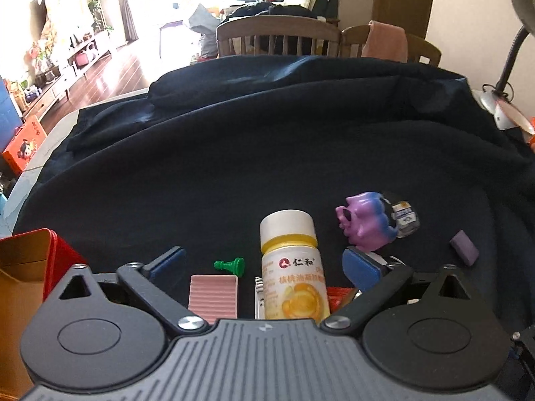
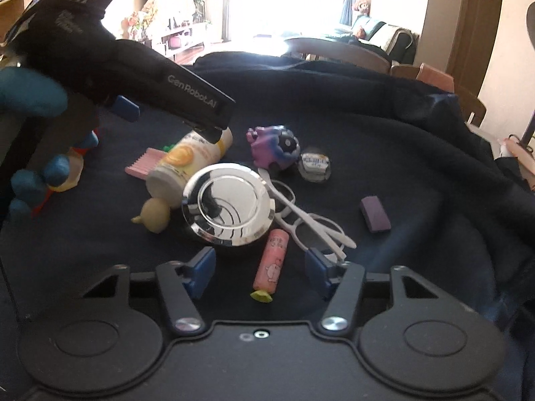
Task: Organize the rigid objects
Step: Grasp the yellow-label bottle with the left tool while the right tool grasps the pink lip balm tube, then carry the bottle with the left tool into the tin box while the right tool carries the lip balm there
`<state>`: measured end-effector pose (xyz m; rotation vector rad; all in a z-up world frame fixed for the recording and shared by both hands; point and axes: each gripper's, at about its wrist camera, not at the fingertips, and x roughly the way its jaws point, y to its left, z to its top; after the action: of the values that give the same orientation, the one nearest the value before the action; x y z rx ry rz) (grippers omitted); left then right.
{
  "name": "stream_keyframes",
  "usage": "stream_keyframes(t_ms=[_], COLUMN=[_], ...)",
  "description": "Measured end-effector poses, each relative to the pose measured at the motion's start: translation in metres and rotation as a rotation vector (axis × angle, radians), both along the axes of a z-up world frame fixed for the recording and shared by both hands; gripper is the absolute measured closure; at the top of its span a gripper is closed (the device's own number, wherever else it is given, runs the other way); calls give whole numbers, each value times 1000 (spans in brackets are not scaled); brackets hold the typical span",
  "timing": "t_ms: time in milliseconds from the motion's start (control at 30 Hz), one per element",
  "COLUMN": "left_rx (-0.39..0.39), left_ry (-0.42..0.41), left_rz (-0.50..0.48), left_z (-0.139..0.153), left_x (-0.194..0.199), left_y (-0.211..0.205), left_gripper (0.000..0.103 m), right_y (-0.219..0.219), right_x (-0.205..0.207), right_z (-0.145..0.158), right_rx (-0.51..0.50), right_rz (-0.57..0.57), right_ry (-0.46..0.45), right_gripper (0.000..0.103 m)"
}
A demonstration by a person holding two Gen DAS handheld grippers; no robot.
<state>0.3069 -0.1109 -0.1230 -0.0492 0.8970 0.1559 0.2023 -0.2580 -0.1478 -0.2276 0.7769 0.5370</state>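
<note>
left gripper (image 1: 264,264): I'm holding it wide open, gripping nothing, straddling the supplement bottle (image 1: 292,267) lying on the dark cloth (image 1: 267,153)
right gripper (image 2: 259,269): gaping too, empty, pink tube (image 2: 271,264) between its fingers
risk: I'm expecting the round bottle to be rolling off one-sided contact, knocking the green pawn (image 1: 230,265) or pink comb (image 1: 214,295)

The bottle (image 2: 187,163) lies between the comb (image 2: 142,163) and the round lid (image 2: 229,204), with the glasses (image 2: 301,214) right of the lid.

Both wrist cams sit low over the table, facing fwd; each sees the bottle (image 1: 292,267) (image 2: 190,163) & purple toy (image 1: 366,222) (image 2: 272,147).
</note>
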Motion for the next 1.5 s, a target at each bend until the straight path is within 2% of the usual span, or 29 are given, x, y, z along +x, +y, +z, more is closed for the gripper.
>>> stream_keyframes(t_ms=[67,200,333,467,500,567,600,700,1067,1500], left_rx=[6,17,-1,-24,-29,-23,-18,-19,-60,-196], left_ry=[17,46,65,75,78,82,82,83,65,6], left_rz=[-3,-13,-30,-49,-51,-56,-59,-64,-65,-96], left_z=[-5,-14,-21,-23,-24,-24,-24,-24,-9,32], left_x=[5,13,16,16,16,17,17,15,-6,-64], left_y=[-1,-3,-4,-7,-8,-9,-10,-8,8,57], left_gripper=[12,22,33,50,57,57,57,57,58,58], right_y=[1,2,2,0,0,-1,-2,-5,-11,19], right_x=[3,10,16,19,20,23,23,25,7,-26], right_z=[-3,-9,-14,-17,-17,-16,-16,-15,16,59], right_rx=[-4,-9,-9,3,7,19,24,29,57,80], right_rz=[3,-2,-15,-27,-28,-34,-36,-54,-62,-63], right_ry=[5,24,42,59,62,68,70,79,20,-46], right_gripper=[46,55,60,65,68,74,83,88,88,88])
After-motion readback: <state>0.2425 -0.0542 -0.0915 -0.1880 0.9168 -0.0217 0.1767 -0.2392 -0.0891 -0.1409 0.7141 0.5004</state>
